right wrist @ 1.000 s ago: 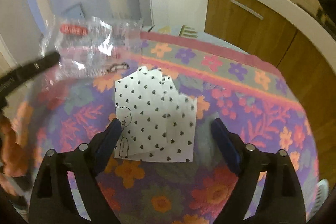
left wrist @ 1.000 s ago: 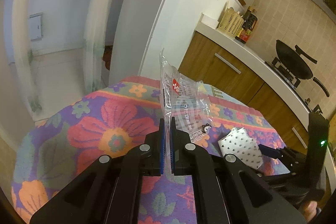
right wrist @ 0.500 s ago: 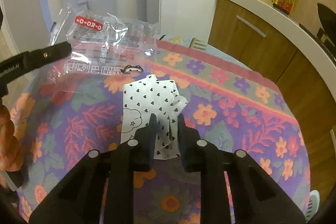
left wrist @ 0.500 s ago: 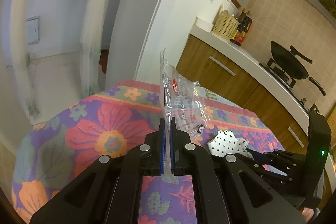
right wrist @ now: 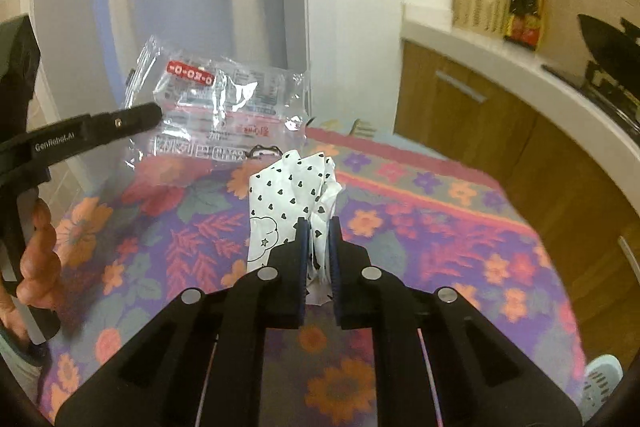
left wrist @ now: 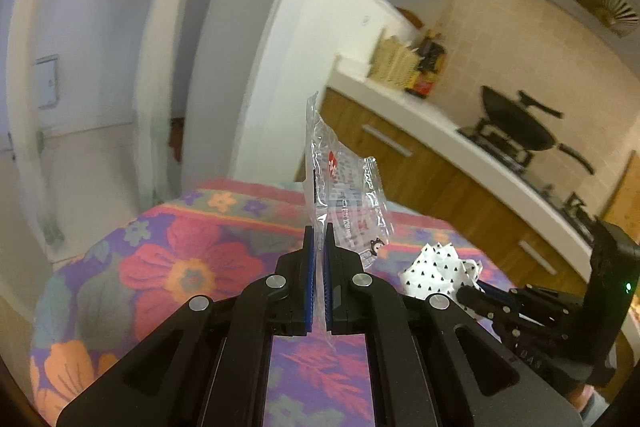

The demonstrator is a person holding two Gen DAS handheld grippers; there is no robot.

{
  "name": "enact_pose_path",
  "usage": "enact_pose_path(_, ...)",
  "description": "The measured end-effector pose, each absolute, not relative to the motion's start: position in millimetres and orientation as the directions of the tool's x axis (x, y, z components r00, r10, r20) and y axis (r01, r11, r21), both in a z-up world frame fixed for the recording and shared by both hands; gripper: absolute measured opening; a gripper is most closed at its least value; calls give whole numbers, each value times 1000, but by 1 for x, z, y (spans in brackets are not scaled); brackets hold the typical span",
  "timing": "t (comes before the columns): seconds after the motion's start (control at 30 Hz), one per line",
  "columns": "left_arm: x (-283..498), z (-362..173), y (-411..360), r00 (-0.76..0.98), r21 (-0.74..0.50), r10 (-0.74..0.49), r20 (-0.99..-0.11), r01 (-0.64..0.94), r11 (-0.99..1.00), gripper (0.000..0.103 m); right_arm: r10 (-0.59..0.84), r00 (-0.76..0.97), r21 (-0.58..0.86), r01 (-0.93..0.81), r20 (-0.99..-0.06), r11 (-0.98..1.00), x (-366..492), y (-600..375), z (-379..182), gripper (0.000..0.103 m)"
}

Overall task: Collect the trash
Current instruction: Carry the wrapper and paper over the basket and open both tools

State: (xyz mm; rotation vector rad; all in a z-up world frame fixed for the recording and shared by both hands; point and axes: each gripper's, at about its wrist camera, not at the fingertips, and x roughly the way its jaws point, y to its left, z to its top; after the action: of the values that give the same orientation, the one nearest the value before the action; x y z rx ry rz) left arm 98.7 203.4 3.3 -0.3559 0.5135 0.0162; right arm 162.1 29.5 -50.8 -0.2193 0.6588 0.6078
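Kitchen worktop (right wrist: 440,227) under floral cloth shows no loose trash; left tongs (left wrist: 319,247) pinch the clear wrapper (left wrist: 344,195) aloft; right tongs (right wrist: 318,247), closing, grip the heart-print paper (right wrist: 288,195) mid-worktop; binning remains.

Dim, warm indoor light; fisheye bending with dark vignetted corners; background softly blurred, mild glare.
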Motion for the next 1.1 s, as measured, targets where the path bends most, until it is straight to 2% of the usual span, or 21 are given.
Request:
enact_pose_path(0.27,71,41,146,883,-318,-174,-437,29,948,2,459,697,2,-549,-551,836,119,-41,-11,8)
enact_pose_path(0.53,64,57,73,851,-295,-303,-428,185,937,2,341,782,-24,-413,-521,910,81,-133,-3,8)
enact_pose_path(0.87,84,52,-55,748,-204,-436,-500,388,899,2,124,835,13,-138,-536,990,58,-271,-19,8)
enact_pose_path(1.1,105,32,-136,668,-156,-469,-578,473,867,2,24,819,81,28,-573,996,54,-351,-38,8)
